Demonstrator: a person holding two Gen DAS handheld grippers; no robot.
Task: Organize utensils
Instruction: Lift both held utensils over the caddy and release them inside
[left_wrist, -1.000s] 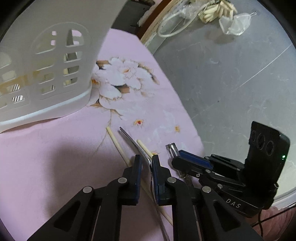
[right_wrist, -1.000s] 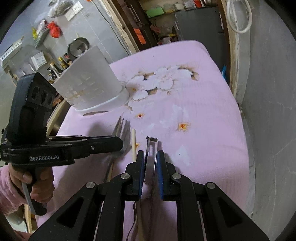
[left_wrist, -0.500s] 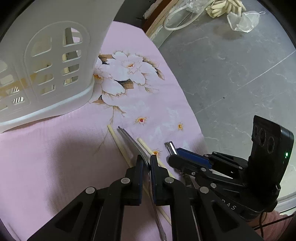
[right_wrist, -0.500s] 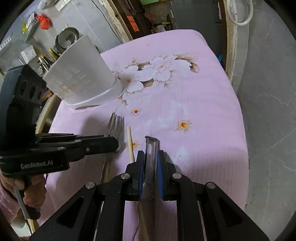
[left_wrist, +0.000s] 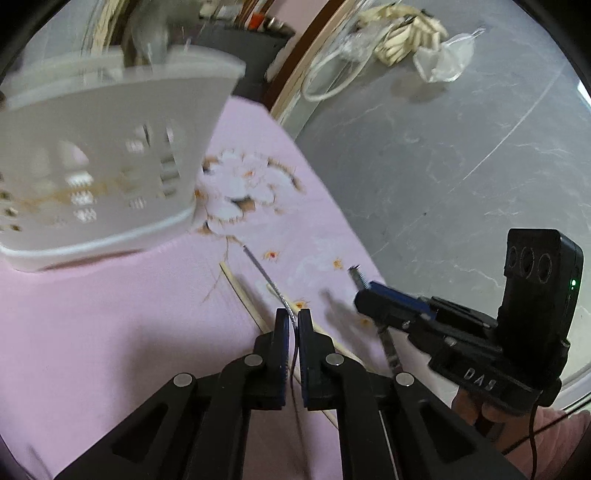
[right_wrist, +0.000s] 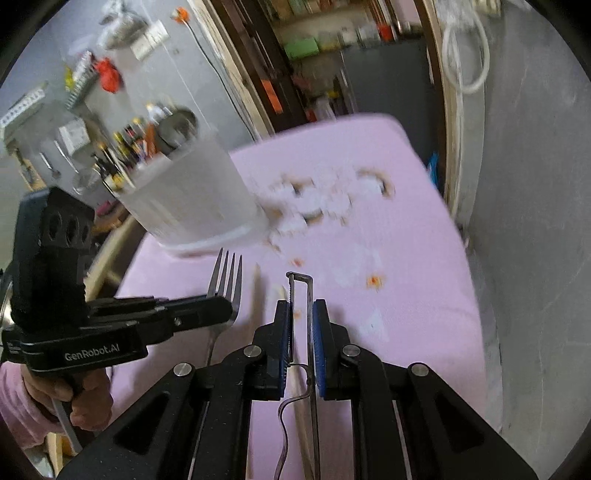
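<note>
My left gripper (left_wrist: 291, 325) is shut on a metal fork (left_wrist: 267, 278), seen edge-on and lifted off the pink cloth; its tines show in the right wrist view (right_wrist: 226, 273). My right gripper (right_wrist: 300, 314) is shut on a metal peeler (right_wrist: 301, 295), also raised; it shows in the left wrist view (left_wrist: 360, 278). Wooden chopsticks (left_wrist: 243, 291) lie on the cloth below both grippers. The white perforated utensil holder (left_wrist: 107, 166) stands at the far left, blurred.
The pink floral tablecloth (left_wrist: 110, 332) covers the table; its right edge drops to a grey floor (left_wrist: 443, 166). A white cable and plastic bags (left_wrist: 388, 40) lie on the floor. Shelves and kitchen clutter (right_wrist: 140, 122) stand behind the holder.
Both grippers have risen off the cloth, carrying the fork and the peeler. The views have tilted up, and the holder now shows its rim.
</note>
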